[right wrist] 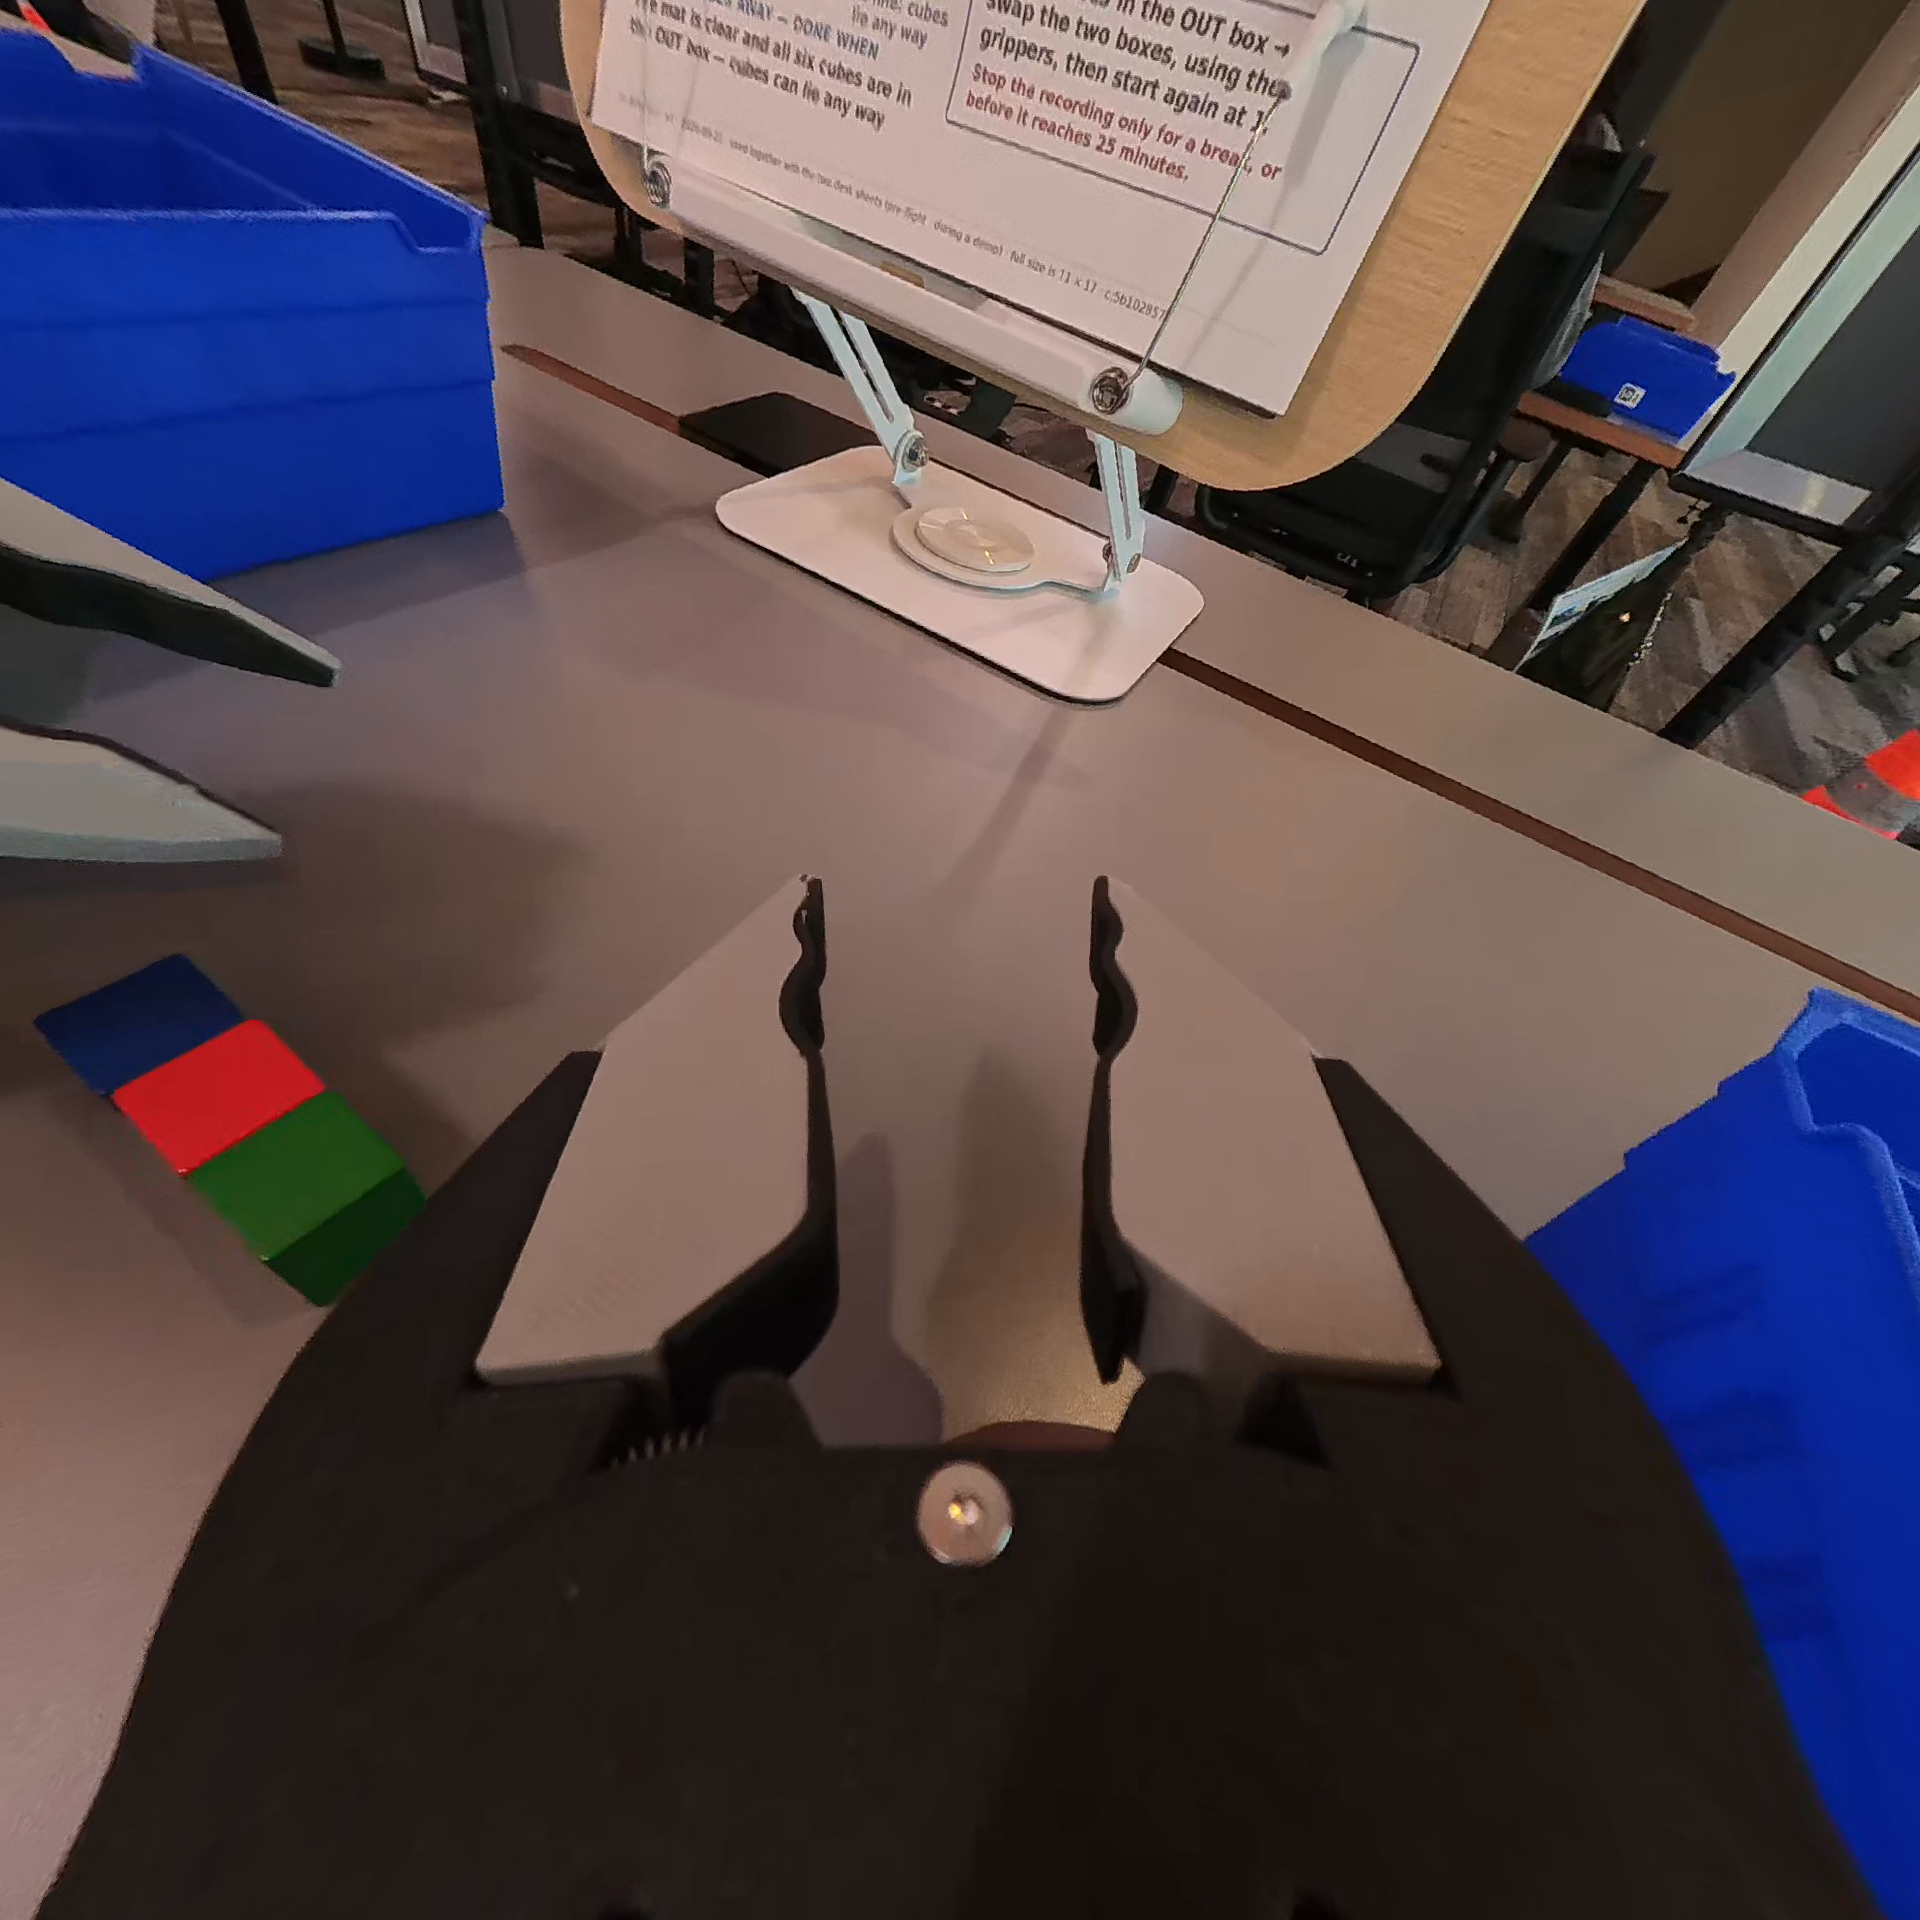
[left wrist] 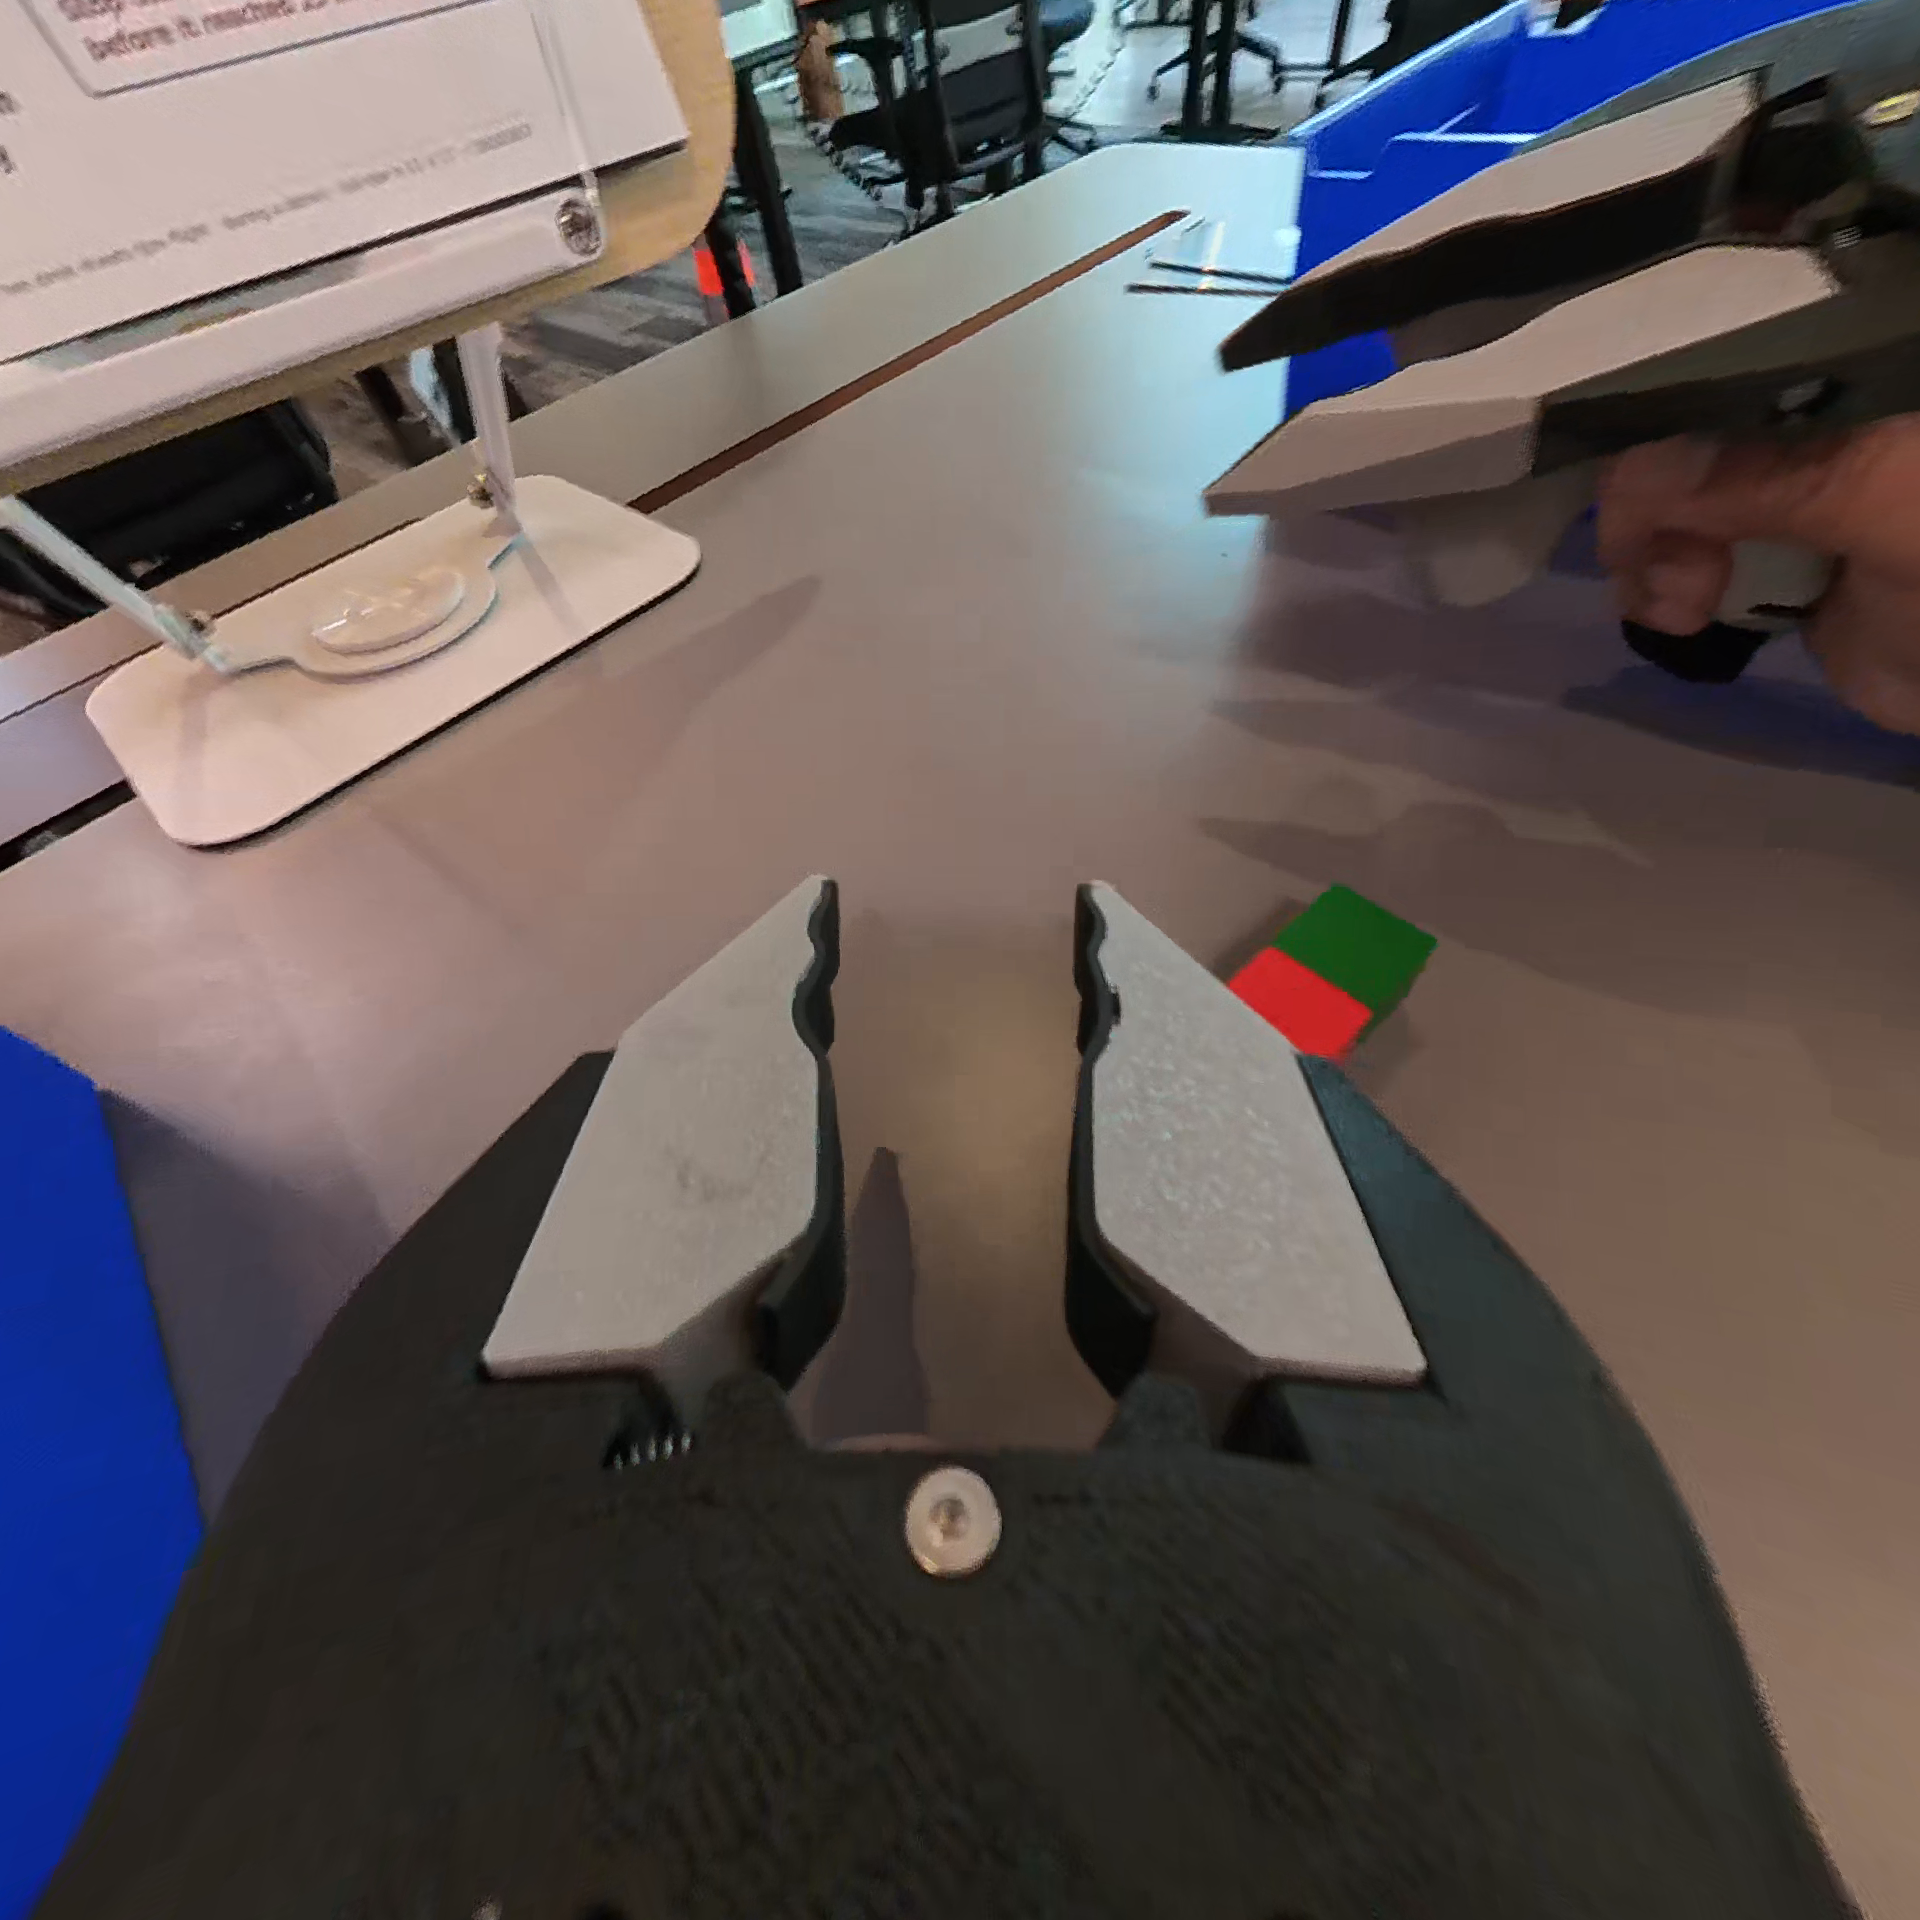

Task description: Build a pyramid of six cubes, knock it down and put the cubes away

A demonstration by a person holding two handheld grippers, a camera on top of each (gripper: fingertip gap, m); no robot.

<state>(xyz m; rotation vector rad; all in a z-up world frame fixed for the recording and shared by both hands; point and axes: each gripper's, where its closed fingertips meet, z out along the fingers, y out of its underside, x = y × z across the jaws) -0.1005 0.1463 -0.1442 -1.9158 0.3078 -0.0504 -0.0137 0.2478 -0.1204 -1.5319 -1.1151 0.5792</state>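
Note:
A blue cube, a red cube and a green cube lie touching in a row on the grey table, left of my right gripper. In the left wrist view the red cube and green cube show just right of my left gripper; the blue one is hidden. Both grippers are open and empty above the table. The right gripper also shows at the upper right of the left wrist view, held by a hand. The left gripper's fingers show at the left edge of the right wrist view.
A blue bin stands at the far left and another blue bin at the near right. A white stand holding a board with a printed sheet sits at the table's far edge. Office chairs stand beyond the table.

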